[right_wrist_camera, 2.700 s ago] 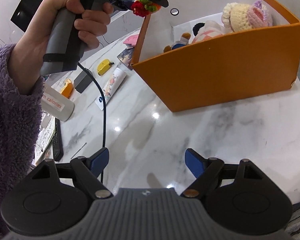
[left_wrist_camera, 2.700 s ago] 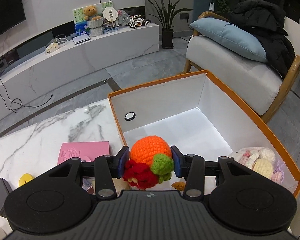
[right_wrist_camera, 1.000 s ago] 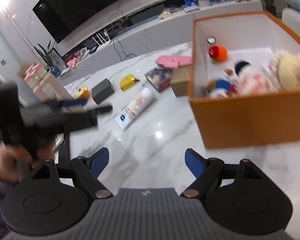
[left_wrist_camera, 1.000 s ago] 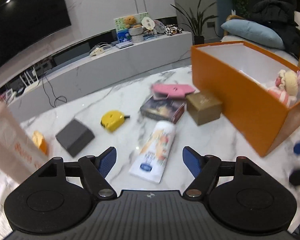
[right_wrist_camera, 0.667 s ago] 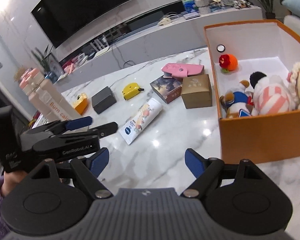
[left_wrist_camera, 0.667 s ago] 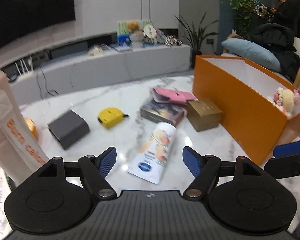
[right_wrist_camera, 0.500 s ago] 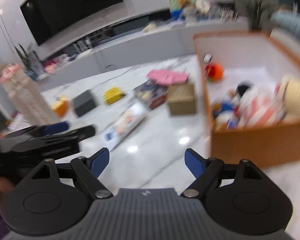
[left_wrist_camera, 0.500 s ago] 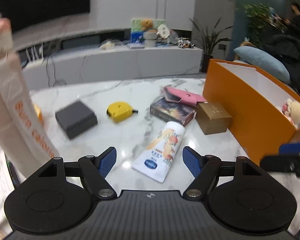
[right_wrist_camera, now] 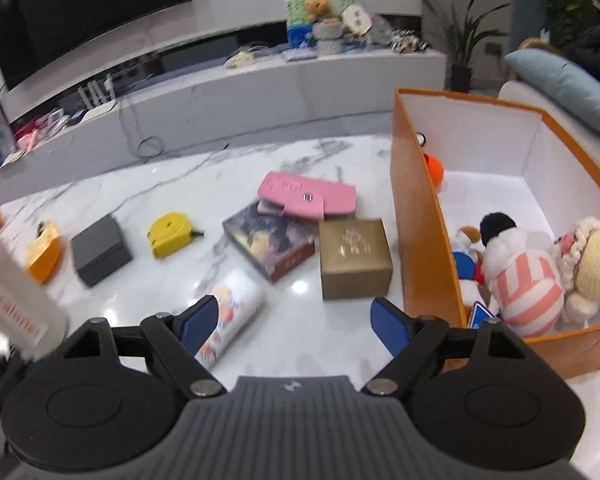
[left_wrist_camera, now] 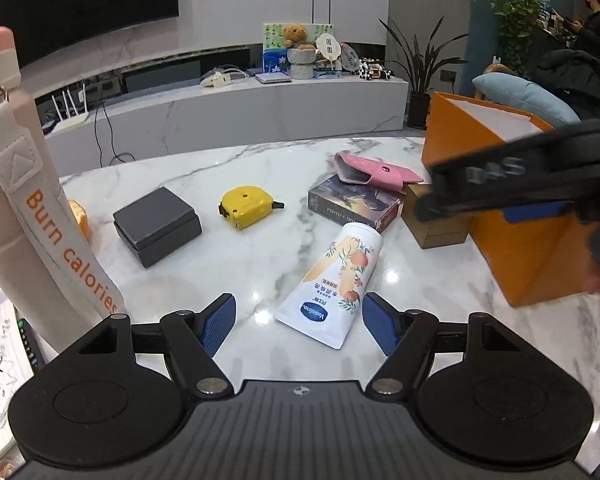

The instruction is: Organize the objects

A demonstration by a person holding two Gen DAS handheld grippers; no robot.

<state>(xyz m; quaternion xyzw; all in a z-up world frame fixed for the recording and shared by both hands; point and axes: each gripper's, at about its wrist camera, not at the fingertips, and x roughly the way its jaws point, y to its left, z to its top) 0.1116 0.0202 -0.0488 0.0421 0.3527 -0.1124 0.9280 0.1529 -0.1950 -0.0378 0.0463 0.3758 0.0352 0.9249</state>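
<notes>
Left wrist view: left gripper [left_wrist_camera: 299,322] spread wide, holding nothing, low over marble table [left_wrist_camera: 228,168]. Lotion tube [left_wrist_camera: 333,282] lying just ahead between the fingertips, cap end toward 1 o'clock. Yellow tape measure [left_wrist_camera: 247,206] at 11 o'clock, dark grey box [left_wrist_camera: 157,226] further toward 10. Card box [left_wrist_camera: 354,201] at 1 o'clock w/ pink wallet [left_wrist_camera: 374,169] resting on its far end; gold box [left_wrist_camera: 436,222] just right of it, touching orange bin [left_wrist_camera: 528,264] at 2–3 o'clock. Blurred right gripper body crossing in front of bin. Tall bottle [left_wrist_camera: 28,216] upright at 9 o'clock. Right wrist view: right gripper [right_wrist_camera: 294,318] also wide, holding nothing, above tube [right_wrist_camera: 228,318]. Plush toys [right_wrist_camera: 520,276] in near end of bin [right_wrist_camera: 414,216], orange crochet ball [right_wrist_camera: 435,168] at far end.
</notes>
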